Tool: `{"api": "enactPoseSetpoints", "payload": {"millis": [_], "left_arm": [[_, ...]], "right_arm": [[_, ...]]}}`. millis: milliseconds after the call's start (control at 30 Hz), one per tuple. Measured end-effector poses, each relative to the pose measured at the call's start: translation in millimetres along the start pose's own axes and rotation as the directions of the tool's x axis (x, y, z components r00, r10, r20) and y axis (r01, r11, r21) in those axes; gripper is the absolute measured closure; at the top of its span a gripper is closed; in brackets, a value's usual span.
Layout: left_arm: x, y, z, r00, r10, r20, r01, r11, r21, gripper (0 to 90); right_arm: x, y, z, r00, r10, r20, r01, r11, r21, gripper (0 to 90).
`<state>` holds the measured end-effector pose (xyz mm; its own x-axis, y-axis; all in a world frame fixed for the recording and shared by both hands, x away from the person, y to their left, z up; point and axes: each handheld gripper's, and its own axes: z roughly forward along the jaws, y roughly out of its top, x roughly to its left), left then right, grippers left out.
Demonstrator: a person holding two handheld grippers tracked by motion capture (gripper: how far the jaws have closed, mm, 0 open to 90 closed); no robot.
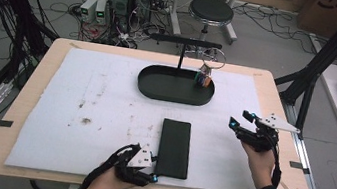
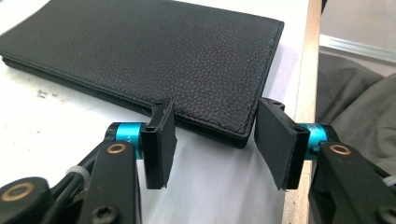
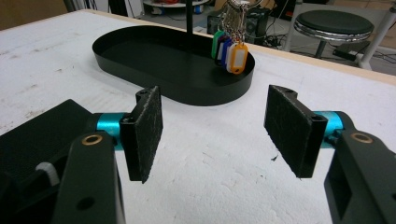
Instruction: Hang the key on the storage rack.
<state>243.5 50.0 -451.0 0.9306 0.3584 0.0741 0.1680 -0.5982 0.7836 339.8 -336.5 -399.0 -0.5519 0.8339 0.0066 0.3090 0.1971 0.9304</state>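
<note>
**Wallet at the near edge, left gripper's jaws around its corner**

Wallet point(image 1: 174, 148), black and closed, lies flat in the lower middle of the high view, on the white sheet point(image 1: 105, 95) that covers the table point(image 1: 32, 79). At its lower left corner sits the left gripper point(image 1: 154, 169), held low at the bottom edge of the frame. The right gripper point(image 1: 242, 120) hangs at the right of the frame, well apart from the wallet, its jaws spread and holding nothing. Above the middle stands a black oval tray point(image 1: 157, 89) with a bunch of key tags point(image 1: 203, 77) at its right end.

In the left gripper view, the wallet point(image 2: 154, 60) fills the upper left, its grained cover and stitched edge plain. The left gripper point(image 2: 215, 140) has its jaws partly open, one pad over the wallet's near edge, the other just off its corner; neither presses on it.

In the right gripper view, the right gripper point(image 3: 215, 135) stands wide open over bare white sheet, with nothing between the pads. The tray point(image 3: 140, 56) lies in the upper middle, the coloured key tags point(image 3: 229, 53) hanging over its right end.
</note>
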Motion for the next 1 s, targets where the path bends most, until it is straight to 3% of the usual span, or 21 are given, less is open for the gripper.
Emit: {"api": "enactPoseSetpoints", "payload": {"millis": [300, 567, 767, 900, 1000], "left_arm": [[12.0, -1.3, -8.8, 0.9996, 0.021, 0.017, -0.02, 0.9995, -0.024, 77.4], [23.3, -4.3, -14.7, 0.9994, 0.031, -0.017, -0.031, 0.9993, -0.02, 83.6], [41.4, -10.3, -20.9, 0.9966, 0.006, -0.082, -0.008, 0.9997, -0.024, 84.9], [57.4, -16.0, -25.8, 0.9906, -0.033, -0.133, 0.03, 0.9992, -0.027, 85.4], [69.1, -21.5, -32.4, 0.9836, -0.083, -0.16, 0.074, 0.9956, -0.058, 89.8]], "right_arm": [[1.0, 0.1, 0.9, 1.0, 0.003, 0.0, -0.003, 1.0, 0.002, 38.3], [4.9, 0.0, 6.0, 0.9998, -0.014, -0.012, 0.014, 1.0, 0.011, 39.9], [7.6, 0.4, 8.7, 0.9997, -0.016, -0.019, 0.016, 1.0, 0.015, 40.3], [7.8, 0.4, 8.7, 0.9997, -0.017, -0.019, 0.017, 1.0, 0.017, 40.4], [7.1, 0.3, 9.0, 0.9997, -0.015, -0.018, 0.016, 1.0, 0.013, 40.4]]}}
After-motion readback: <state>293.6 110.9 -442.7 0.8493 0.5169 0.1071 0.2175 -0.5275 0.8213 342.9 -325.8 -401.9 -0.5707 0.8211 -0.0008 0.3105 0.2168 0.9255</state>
